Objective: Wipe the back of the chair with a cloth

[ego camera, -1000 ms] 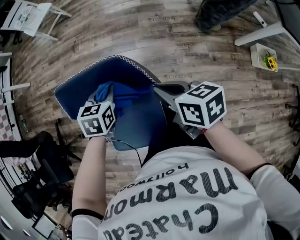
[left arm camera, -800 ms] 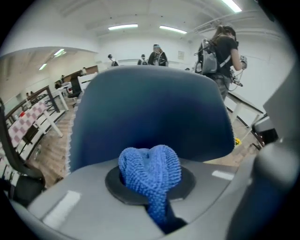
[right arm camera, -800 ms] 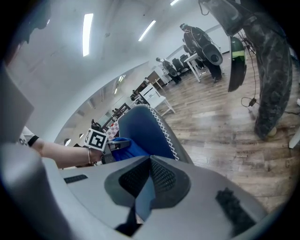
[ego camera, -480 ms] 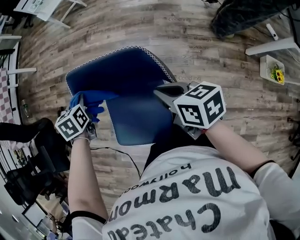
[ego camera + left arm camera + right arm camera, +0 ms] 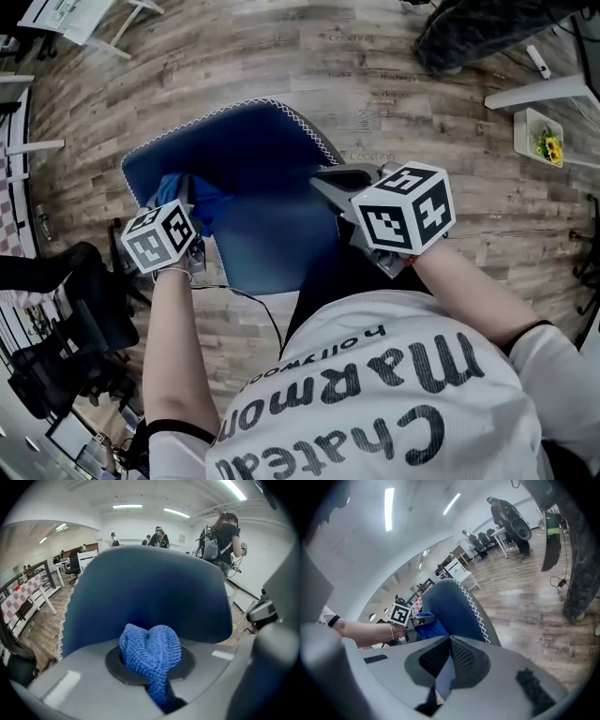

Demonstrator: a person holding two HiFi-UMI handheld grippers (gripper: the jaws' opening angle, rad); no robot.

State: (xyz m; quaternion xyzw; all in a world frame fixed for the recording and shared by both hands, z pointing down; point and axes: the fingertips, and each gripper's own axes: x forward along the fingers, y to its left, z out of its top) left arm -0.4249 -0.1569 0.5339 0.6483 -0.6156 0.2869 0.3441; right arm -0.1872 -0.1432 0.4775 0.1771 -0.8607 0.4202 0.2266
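At the chair back's (image 5: 262, 159) left edge, your left gripper (image 5: 185, 204), pinching the cloth (image 5: 208, 199), has swept out from mid-panel and started back inward. Your right gripper (image 5: 328, 181) stays clamped on the right edge. Wiping looks well under way.

Seemingly an open-plan office: desks (image 5: 504, 535), swivel chairs (image 5: 89, 314), ceiling strip lights (image 5: 127, 506).

The chair back (image 5: 267, 159) fills the middle of the head view, above the floor (image 5: 422, 103). The cloth (image 5: 211, 202) lies against its left part, between the fingers of the left gripper (image 5: 187, 195). The right gripper (image 5: 323, 180) sits at its right edge. The person's torso (image 5: 375, 394) lies below both, at the bottom of the frame.
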